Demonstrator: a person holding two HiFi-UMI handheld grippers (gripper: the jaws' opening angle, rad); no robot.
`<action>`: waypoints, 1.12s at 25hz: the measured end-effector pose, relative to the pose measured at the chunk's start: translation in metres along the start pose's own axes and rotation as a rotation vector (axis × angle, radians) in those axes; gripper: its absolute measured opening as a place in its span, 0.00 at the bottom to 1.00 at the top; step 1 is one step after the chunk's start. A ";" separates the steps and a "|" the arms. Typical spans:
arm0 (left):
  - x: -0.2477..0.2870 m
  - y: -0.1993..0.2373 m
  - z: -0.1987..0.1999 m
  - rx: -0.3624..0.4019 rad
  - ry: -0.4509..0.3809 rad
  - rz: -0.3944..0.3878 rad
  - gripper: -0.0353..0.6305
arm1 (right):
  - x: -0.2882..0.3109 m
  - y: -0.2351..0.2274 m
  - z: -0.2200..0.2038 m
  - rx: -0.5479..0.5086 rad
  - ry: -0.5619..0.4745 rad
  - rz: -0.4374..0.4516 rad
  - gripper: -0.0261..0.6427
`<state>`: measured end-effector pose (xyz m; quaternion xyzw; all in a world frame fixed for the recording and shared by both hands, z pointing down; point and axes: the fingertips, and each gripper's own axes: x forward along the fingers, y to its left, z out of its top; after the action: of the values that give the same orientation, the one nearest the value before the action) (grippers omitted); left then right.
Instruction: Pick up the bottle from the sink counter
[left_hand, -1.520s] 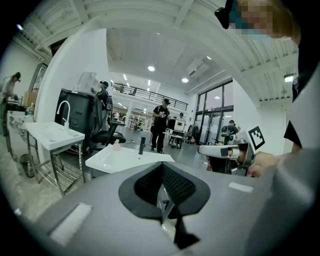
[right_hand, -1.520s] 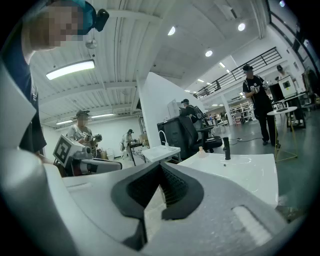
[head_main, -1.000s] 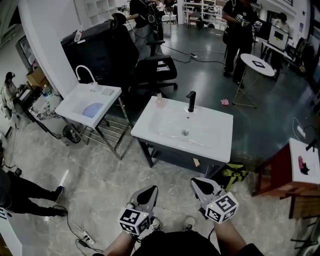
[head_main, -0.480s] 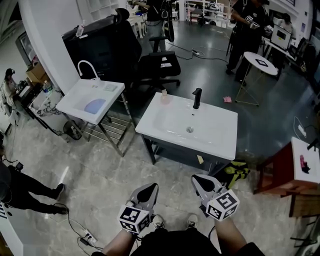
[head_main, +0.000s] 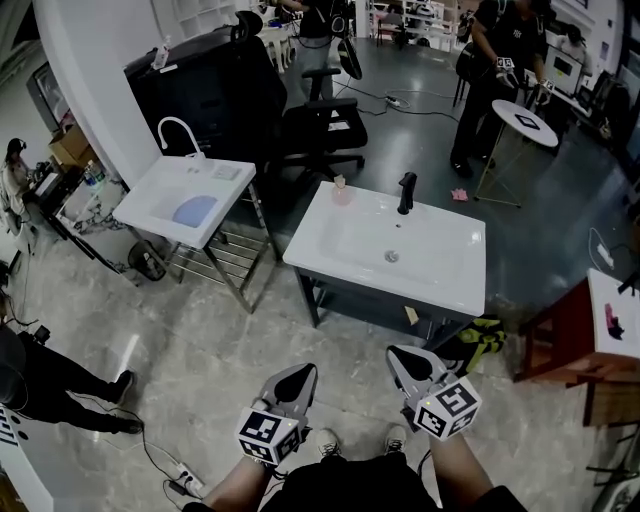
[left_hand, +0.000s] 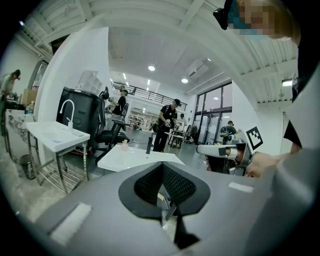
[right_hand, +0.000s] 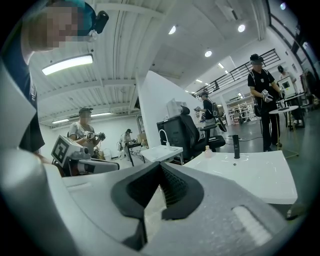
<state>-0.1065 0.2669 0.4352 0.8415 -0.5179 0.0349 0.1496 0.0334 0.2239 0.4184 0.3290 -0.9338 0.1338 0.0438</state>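
Both the left tongs and right tongs are kept clenched and empty while carried slightly toward the table. The bottle, at its far left corner, is judged not yet reachable.

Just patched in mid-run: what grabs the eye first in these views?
The white sink counter fills the middle of the head view, with a black faucet at its far edge and a small pinkish bottle on its far left corner. Low in that view the left tongs and right tongs point toward it, shut and empty, short of the counter.
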 end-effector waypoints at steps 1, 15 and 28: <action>-0.002 0.003 0.000 0.001 0.001 -0.002 0.06 | 0.002 0.002 0.000 0.001 -0.003 -0.003 0.04; -0.009 0.030 0.004 0.011 -0.004 -0.020 0.06 | 0.026 0.017 0.004 -0.010 -0.024 -0.020 0.04; 0.043 0.038 0.025 0.009 -0.016 0.052 0.06 | 0.059 -0.041 0.039 -0.035 -0.031 0.053 0.04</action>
<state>-0.1220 0.2067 0.4288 0.8287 -0.5408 0.0344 0.1404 0.0133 0.1467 0.4001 0.3056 -0.9448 0.1137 0.0317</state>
